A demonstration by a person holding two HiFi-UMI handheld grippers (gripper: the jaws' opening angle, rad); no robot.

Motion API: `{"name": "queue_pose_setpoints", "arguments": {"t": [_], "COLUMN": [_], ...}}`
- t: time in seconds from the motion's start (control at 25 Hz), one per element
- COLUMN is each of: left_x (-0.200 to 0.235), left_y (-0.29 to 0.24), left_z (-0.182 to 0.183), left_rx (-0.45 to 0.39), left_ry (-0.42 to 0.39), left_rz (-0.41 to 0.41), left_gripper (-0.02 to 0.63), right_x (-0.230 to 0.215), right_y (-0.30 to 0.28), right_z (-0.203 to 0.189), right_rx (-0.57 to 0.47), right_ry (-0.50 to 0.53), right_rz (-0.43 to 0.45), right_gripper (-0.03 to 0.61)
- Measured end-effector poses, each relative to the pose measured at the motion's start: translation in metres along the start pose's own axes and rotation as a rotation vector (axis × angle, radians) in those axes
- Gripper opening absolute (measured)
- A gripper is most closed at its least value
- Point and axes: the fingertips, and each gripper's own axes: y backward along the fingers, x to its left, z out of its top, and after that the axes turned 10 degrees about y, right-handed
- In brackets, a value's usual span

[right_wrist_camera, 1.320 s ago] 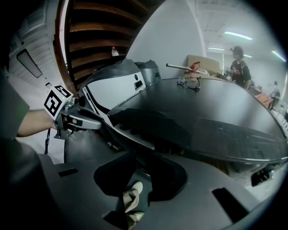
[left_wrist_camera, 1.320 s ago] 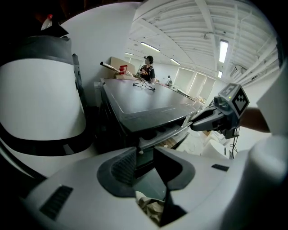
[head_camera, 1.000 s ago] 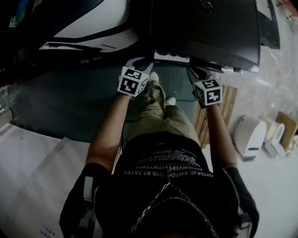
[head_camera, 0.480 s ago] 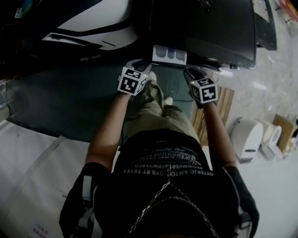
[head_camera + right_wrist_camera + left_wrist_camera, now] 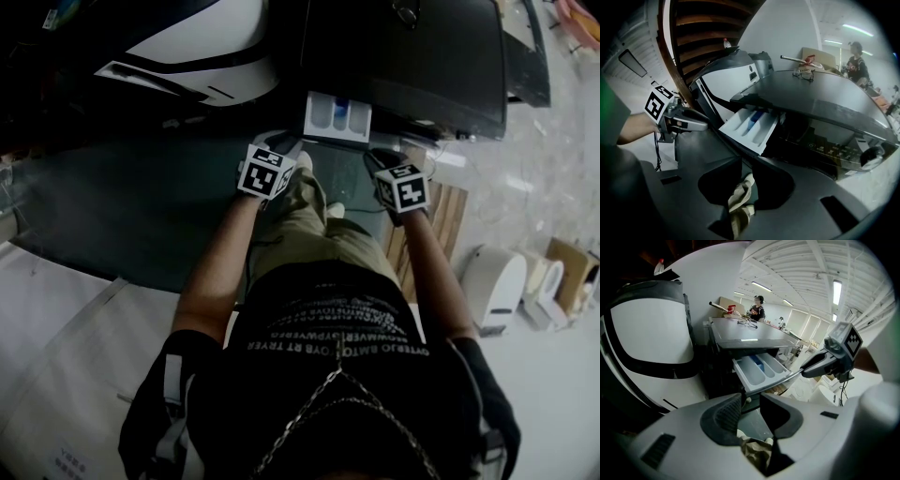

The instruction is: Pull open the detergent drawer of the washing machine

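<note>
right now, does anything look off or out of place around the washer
Nothing looks spilled or damaged. The detergent drawer stands pulled out of the washing machine, sitting straight. The one stray thing is a pair of glasses lying loose on the machine's top, where a knock might send it sliding.

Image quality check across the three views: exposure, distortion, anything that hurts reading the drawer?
Head view: underexposed, washing machine top nearly black, detergent drawer stands out pale against it, floor at right washed out. Left gripper view: strong fisheye curvature, ceiling lights blown out, drawer sharp and well lit. Right gripper view: dark vignette at the corners, its own jaws murky and low-contrast, drawer readable.
</note>
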Motion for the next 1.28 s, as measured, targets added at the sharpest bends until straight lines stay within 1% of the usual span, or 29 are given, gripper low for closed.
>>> {"name": "queue_pose_setpoints", "arguments": {"t": [0.28, 0.48, 0.6, 0.68, 0.8, 0.96, 1.04, 1.16, 1.2, 1.28], "left_x": [-0.006, -0.01, -0.014, -0.014, -0.014, -0.014, -0.013, -0.022, -0.028, -0.044], "left_y": [0.006, 0.01, 0.013, 0.015, 0.015, 0.02, 0.031, 0.06, 0.071, 0.097], "left_z": [-0.015, -0.024, -0.028, -0.032, -0.034, -0.031, -0.027, -0.008, 0.002, 0.024], "left_rx": [0.02, 0.022, 0.025, 0.021, 0.012, 0.002, -0.043, -0.175, -0.23, -0.339], "left_ry": [-0.004, -0.002, -0.005, -0.001, 0.01, 0.017, 0.035, 0.071, 0.074, 0.05], "left_rz": [0.0, 0.0, -0.002, 0.004, 0.012, 0.008, 0.019, 0.013, 0.004, -0.014], "left_gripper": [0.117, 0.117, 0.117, 0.117, 0.115, 0.117, 0.117, 0.109, 0.08, 0.013], "right_x": [0.008, 0.017, 0.022, 0.025, 0.022, 0.014, 0.011, 0.004, 0.005, 0.008], "right_y": [0.004, 0.002, 0.007, 0.005, 0.007, 0.016, 0.032, 0.069, 0.082, 0.109], "right_z": [-0.016, -0.025, -0.027, -0.032, -0.035, -0.028, -0.02, 0.002, 0.011, 0.031], "right_rx": [0.016, 0.004, 0.007, 0.0, -0.008, -0.045, -0.105, -0.256, -0.311, -0.414], "right_ry": [-0.012, -0.029, -0.029, -0.046, -0.064, -0.044, -0.058, -0.089, -0.091, -0.073], "right_rz": [-0.011, 0.01, 0.008, 0.017, -0.011, -0.047, -0.092, -0.152, -0.161, -0.187], "right_gripper": [0.071, 0.071, 0.071, 0.071, 0.071, 0.072, 0.071, 0.019, 0.008, 0.004]}}
